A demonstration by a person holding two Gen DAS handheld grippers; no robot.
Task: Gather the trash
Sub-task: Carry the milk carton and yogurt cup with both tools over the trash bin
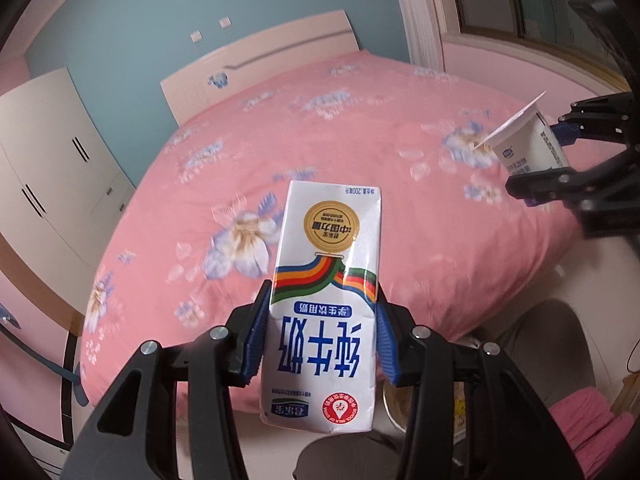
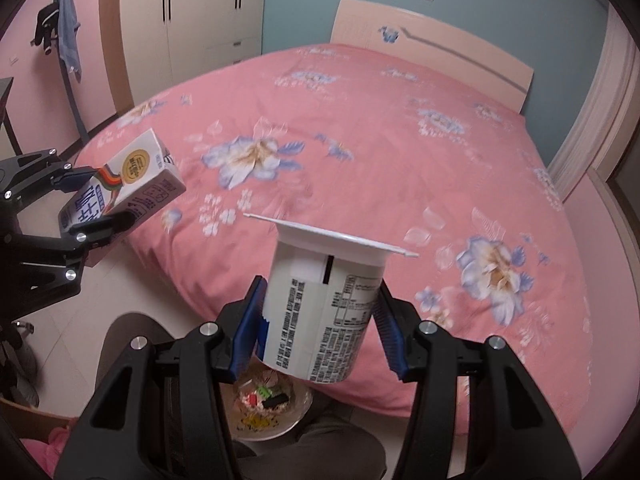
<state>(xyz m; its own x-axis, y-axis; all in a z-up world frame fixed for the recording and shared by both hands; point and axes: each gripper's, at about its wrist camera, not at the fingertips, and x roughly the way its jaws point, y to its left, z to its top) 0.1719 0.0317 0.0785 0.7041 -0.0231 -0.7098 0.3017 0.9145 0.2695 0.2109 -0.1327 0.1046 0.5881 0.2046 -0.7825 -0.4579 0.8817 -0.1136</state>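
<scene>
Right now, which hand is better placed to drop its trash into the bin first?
Right. The right hand-held gripper holds the yogurt cup almost directly above the bin; the left, gripping the milk carton, sits off to one side.

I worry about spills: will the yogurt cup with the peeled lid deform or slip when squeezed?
The yogurt cup looks thin-walled, so it may flex. Its tapered, smooth sides could slip in the right gripper. Its loose lid probably flaps.
</scene>
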